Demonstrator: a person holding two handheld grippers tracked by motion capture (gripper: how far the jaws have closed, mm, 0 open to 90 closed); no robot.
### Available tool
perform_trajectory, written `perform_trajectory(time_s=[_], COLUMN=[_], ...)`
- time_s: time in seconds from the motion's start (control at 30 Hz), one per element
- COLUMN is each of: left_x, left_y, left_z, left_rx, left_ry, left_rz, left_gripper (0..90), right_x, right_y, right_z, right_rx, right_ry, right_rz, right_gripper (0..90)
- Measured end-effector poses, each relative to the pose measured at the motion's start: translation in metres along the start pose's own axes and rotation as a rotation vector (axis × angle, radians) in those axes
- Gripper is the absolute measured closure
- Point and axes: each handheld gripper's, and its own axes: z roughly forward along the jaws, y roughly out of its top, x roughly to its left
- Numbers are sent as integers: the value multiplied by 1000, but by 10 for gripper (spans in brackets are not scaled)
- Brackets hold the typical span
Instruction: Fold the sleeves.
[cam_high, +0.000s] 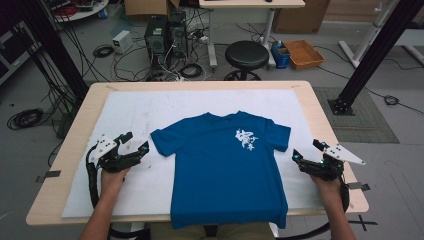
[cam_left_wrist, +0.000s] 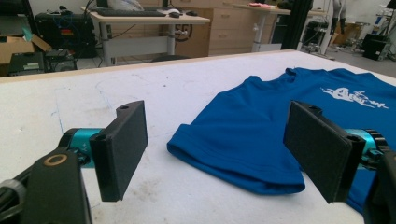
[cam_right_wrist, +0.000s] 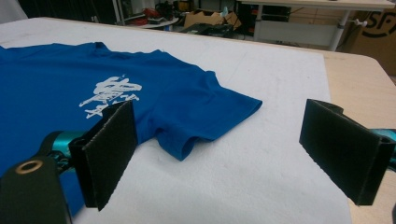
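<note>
A blue T-shirt (cam_high: 225, 165) with a white print on the chest lies flat on the white cloth, collar toward the far side, its hem hanging over the near table edge. My left gripper (cam_high: 134, 142) stands open just left of the shirt's left sleeve (cam_left_wrist: 233, 144), with nothing between its pads. At the right, my right gripper (cam_high: 308, 149) is open too, just beyond the right sleeve (cam_right_wrist: 205, 116). Both grippers hover close above the cloth, each held by a hand.
A white cloth (cam_high: 125, 120) covers most of the wooden table (cam_high: 330, 125). Behind the table stand a black stool (cam_high: 246, 55), computer towers (cam_high: 165, 35), loose cables and a cardboard box (cam_high: 303, 53). Black frame posts (cam_high: 370, 55) rise at both sides.
</note>
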Motion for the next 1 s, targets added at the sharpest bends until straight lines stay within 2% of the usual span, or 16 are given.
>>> perform_trajectory(time_s=[0.57,0.77,0.87,1.0], left_x=[0,1,3,3], left_y=[0,0,0,0], left_z=[0,1,1,1], left_rx=[3,3,7,10], left_ry=[11,27,36,38], left_rz=[-8,-30,-49,-49], left_gripper=[218,218,218,218], right_x=[-1,-1,-2,-4], right_y=[0,0,1,1], right_z=[0,1,1,1], right_rx=[6,8,13,16], right_ry=[-5,-13,-15,-31], right_rz=[14,22,38,68], right_gripper=[107,107,108,107])
